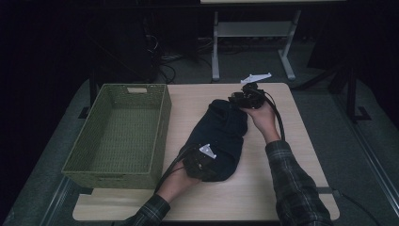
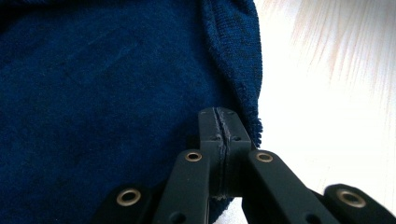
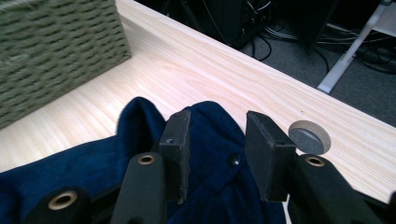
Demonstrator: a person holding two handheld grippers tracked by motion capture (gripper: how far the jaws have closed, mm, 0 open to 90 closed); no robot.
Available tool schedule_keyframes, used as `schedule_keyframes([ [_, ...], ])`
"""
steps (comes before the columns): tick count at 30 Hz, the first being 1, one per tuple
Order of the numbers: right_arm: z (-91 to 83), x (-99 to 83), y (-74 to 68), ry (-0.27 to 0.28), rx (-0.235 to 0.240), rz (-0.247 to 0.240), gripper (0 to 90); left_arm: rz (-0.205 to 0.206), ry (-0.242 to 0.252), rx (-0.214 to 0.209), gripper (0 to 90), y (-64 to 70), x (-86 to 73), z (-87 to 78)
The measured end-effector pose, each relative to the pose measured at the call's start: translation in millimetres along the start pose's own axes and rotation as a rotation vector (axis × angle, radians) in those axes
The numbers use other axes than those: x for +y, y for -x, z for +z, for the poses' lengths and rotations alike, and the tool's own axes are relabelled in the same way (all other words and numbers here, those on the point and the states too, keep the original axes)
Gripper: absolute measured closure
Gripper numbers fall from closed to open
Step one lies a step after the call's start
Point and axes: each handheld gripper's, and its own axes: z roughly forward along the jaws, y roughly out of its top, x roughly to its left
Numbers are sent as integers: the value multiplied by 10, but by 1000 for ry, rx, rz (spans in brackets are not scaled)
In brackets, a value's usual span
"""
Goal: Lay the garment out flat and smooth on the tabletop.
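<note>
A dark blue knit garment [image 1: 219, 136] lies bunched along the middle of the light wooden table [image 1: 282, 155]. My left gripper [image 1: 203, 164] sits at its near end. In the left gripper view this gripper [image 2: 219, 122] has its jaws pressed together at the garment's [image 2: 102, 93] hemmed edge, with cloth under and around them. My right gripper [image 1: 237, 100] is at the garment's far end. In the right gripper view it [image 3: 217, 140] stands open, its jaws on either side of a raised fold of the blue cloth [image 3: 210, 121], near a small dark button [image 3: 233, 160].
An empty green woven basket [image 1: 120, 134] stands at the table's left, close to the garment; its wall [image 3: 56, 46] also appears in the right gripper view. A round cable hole [image 3: 309, 136] lies in the tabletop near the far edge. Beyond the table are desk legs [image 1: 215, 52] and cables on the floor.
</note>
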Motion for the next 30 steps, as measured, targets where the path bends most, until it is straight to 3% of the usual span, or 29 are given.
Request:
schedule_keyframes([
  [4,-144,-38,-53,-1,0,-27,636,-6,0,-3,892,-6,-2,-1],
  [9,-295,-183,-110,-14,8,-19,698,0,-2,-3,892,-15,-3,-1],
  [13,-377,-337,-182,-51,-1,-51,771,2,0,-4,892,-18,-3,0],
  [19,-492,-515,-233,-78,39,-12,895,9,2,4,892,-11,-1,1],
  [25,-586,-693,-352,-84,75,-31,897,7,2,0,892,-13,-3,0],
  [30,-574,-876,-482,-120,97,-54,898,13,-2,2,893,-10,-1,-1],
])
